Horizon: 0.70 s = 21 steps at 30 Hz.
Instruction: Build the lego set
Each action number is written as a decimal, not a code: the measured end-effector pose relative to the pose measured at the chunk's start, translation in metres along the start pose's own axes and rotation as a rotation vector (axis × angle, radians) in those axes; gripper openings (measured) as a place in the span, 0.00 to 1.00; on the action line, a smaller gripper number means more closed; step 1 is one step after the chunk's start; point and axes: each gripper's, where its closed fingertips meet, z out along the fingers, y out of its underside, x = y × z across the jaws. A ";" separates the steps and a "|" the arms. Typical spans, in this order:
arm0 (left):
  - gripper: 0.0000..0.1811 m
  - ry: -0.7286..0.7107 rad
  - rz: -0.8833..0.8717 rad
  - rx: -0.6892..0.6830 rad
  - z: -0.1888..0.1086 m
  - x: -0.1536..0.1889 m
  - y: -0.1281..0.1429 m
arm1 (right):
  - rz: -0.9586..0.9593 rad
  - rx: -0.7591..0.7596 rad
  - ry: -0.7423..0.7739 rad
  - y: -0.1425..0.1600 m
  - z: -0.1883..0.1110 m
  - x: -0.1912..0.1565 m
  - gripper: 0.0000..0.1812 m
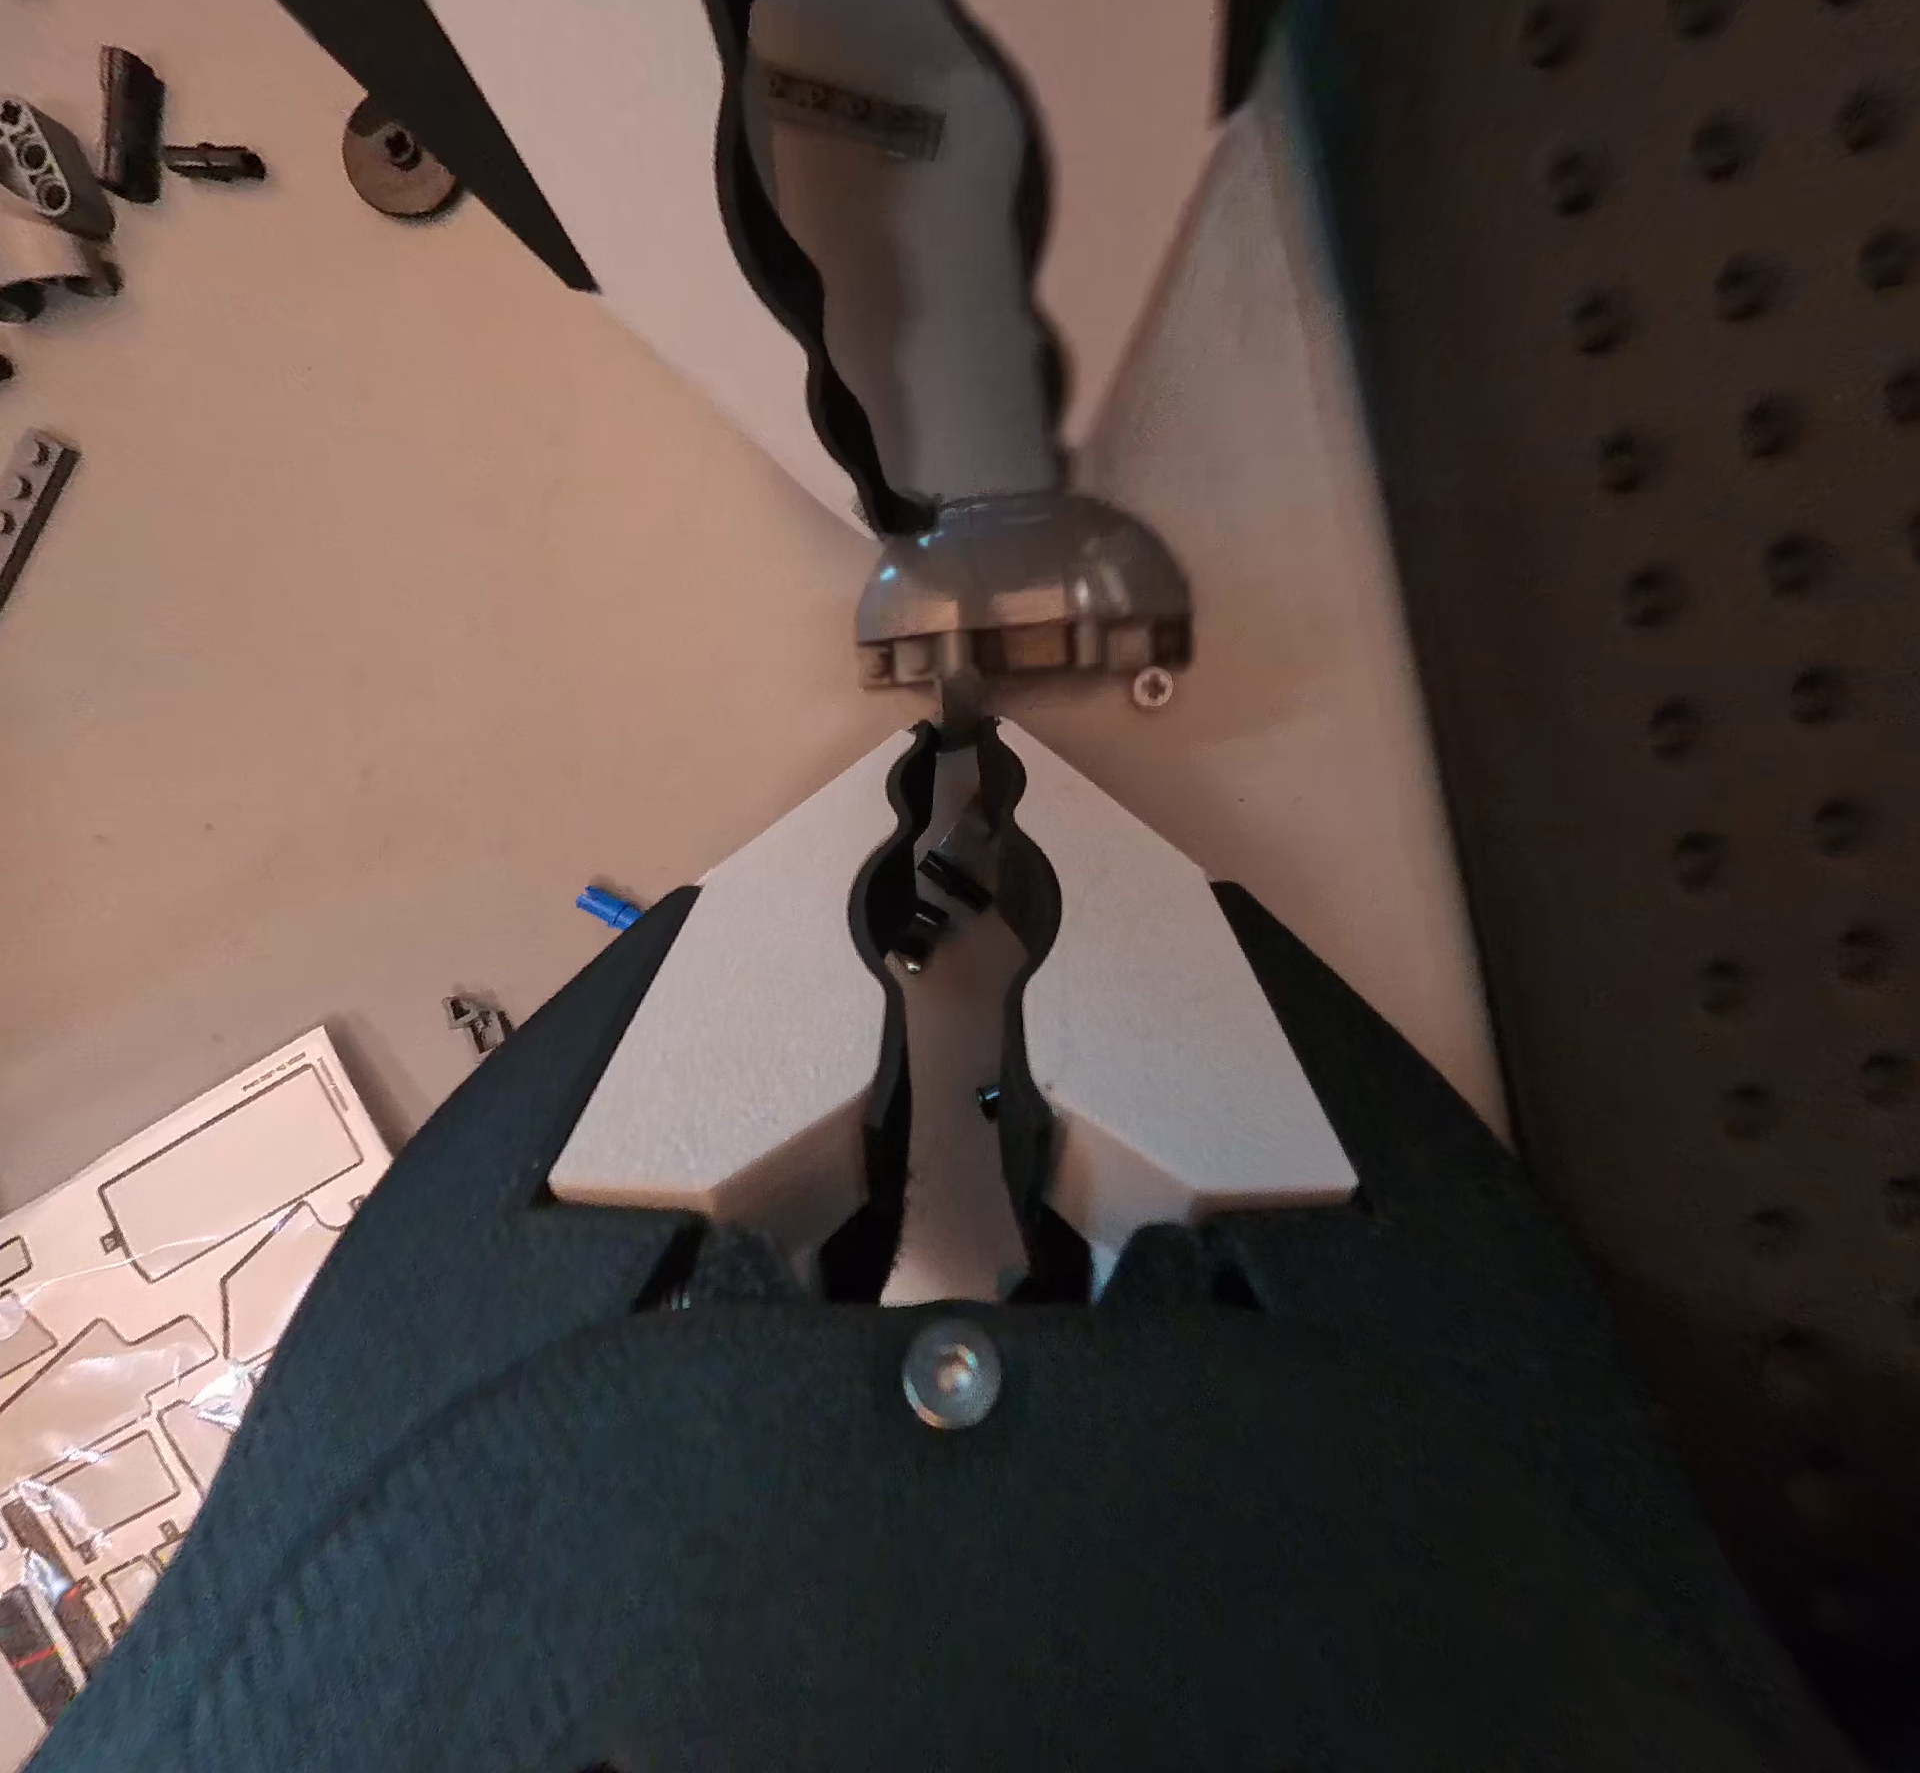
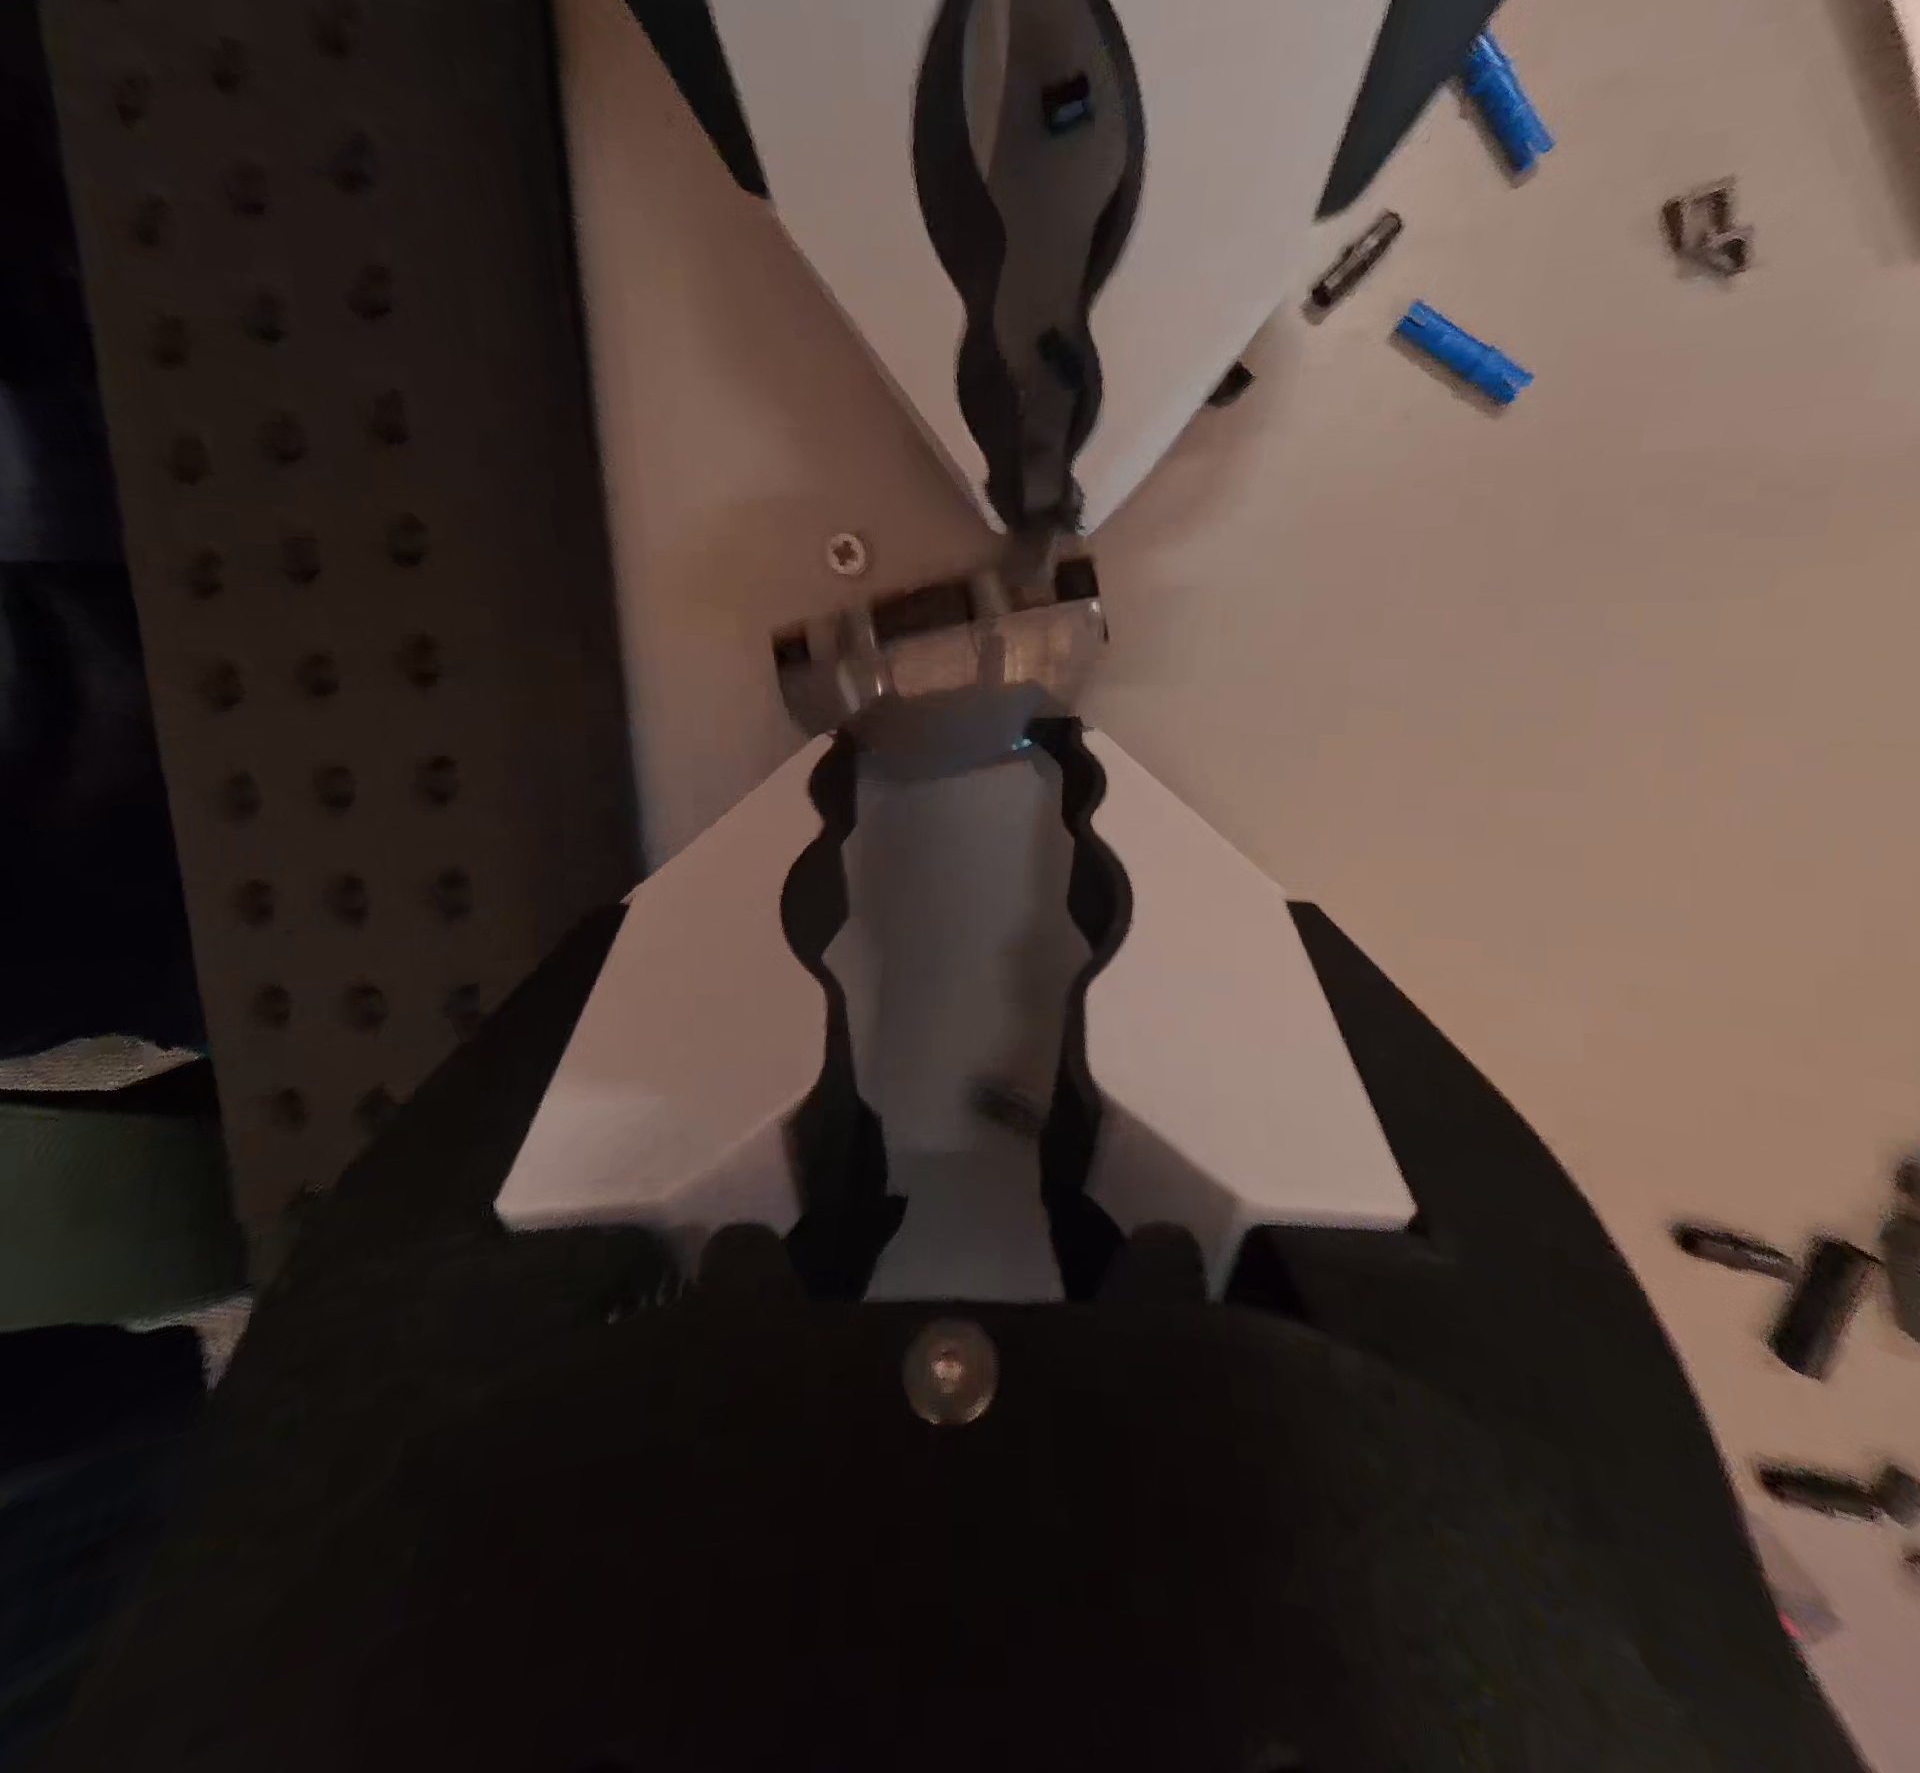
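Black housing fills the foreground, and from it the left tongs reach forward, pinched almost fully together on a thin grey tab at the lower edge of the grey dome piece. Facing them from the far side, the right tongs are parted only as far as the dome is wide, and they clamp its rounded back between their wavy black pads. So the dome hangs between the two tools, just above the pale desk, close to a small screw head. Off to one side runs a dark perforated panel. Loose parts lie scattered around: a blue pin, a dark round disc, and a sticker sheet in clear wrap. More blue pins and black connectors show in the right wrist view.
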 end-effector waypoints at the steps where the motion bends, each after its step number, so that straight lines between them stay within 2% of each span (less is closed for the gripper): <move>1: 0.03 0.001 0.000 0.000 0.000 0.000 0.000 | -0.014 -0.016 0.030 0.002 0.000 0.006 0.18; 4: 0.03 -0.001 -0.009 -0.004 0.000 -0.001 0.002 | 0.004 -0.009 0.033 0.002 -0.002 0.015 0.14; 6: 0.03 0.001 -0.018 -0.004 -0.001 -0.002 0.004 | 0.067 0.027 0.032 0.000 -0.008 0.020 0.20; 9: 0.03 -0.004 -0.029 -0.005 -0.002 -0.005 0.007 | 0.134 0.115 0.001 -0.014 -0.014 0.008 0.26; 10: 0.03 -0.005 -0.034 0.001 -0.003 -0.006 0.008 | 0.174 0.126 0.007 -0.017 -0.013 0.005 0.30; 12: 0.03 -0.006 -0.046 0.007 -0.005 -0.008 0.010 | 0.272 0.144 0.084 -0.021 -0.007 0.007 0.33; 15: 0.03 -0.008 -0.055 0.001 -0.005 -0.010 0.012 | 0.341 0.120 0.190 -0.020 0.008 0.003 0.43; 18: 0.03 -0.009 -0.054 -0.002 -0.004 -0.010 0.012 | 0.379 0.094 0.337 -0.015 0.007 0.010 0.43; 21: 0.03 -0.013 -0.056 0.000 -0.005 -0.011 0.012 | 0.396 0.104 0.337 -0.018 0.011 0.006 0.37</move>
